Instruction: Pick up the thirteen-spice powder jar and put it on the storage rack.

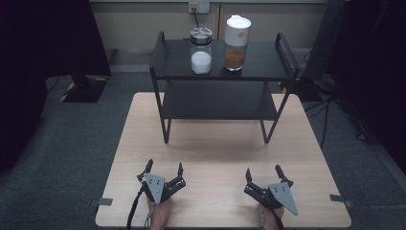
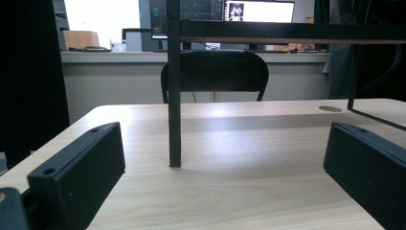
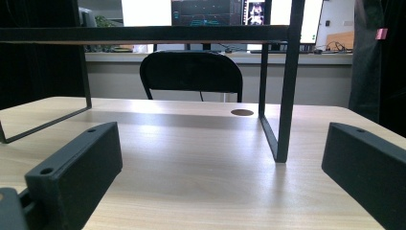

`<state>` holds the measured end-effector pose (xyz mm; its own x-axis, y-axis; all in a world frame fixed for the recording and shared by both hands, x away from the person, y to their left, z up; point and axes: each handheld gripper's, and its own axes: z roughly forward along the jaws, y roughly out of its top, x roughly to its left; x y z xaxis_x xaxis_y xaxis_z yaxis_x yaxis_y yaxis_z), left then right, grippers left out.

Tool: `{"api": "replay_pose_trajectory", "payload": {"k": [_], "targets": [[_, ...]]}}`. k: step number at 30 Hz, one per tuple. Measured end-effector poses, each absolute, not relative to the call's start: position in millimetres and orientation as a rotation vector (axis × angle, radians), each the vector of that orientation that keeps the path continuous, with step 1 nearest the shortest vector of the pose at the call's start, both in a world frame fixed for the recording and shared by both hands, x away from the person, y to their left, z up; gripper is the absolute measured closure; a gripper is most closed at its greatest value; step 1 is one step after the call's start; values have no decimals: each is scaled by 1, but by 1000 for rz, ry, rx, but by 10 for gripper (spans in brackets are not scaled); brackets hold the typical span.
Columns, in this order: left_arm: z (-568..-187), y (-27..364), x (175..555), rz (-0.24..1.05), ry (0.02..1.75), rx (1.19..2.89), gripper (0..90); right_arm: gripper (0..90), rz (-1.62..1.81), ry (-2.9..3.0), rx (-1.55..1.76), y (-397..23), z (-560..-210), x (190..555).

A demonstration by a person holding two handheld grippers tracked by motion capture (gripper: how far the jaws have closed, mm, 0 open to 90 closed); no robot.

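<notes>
A black two-tier metal rack (image 1: 222, 60) stands at the far half of the wooden table (image 1: 210, 148). On its top shelf sit a glass jar of white powder (image 1: 201, 50) with a metal lid and a white-capped jar of orange-brown powder (image 1: 236, 44). My left gripper (image 1: 164, 167) rests open near the table's front edge, nothing between its jaws. My right gripper (image 1: 263, 171) rests open at the front right, also holding nothing. The left gripper view faces the rack's front left leg (image 2: 174, 96); the right gripper view faces its front right leg (image 3: 286, 91).
The rack's lower shelf (image 1: 220, 103) is bare. A black chair (image 2: 214, 76) stands beyond the far table edge, monitors behind it. A small round hole (image 3: 242, 112) marks the tabletop. Tape tabs (image 1: 104, 201) sit at the front corners. Bare wood lies between the grippers and the rack.
</notes>
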<state>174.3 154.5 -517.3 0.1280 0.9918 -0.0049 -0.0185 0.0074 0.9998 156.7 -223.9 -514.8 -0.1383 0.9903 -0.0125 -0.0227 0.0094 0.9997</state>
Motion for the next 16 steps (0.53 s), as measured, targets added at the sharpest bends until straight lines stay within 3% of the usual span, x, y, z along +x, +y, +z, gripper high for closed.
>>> {"api": "replay_pose_trajectory", "payload": {"k": [16], "targets": [[-517,155,175,1115,1101,1249,0,0,1337,1305,1112,-228,-515,157]]}}
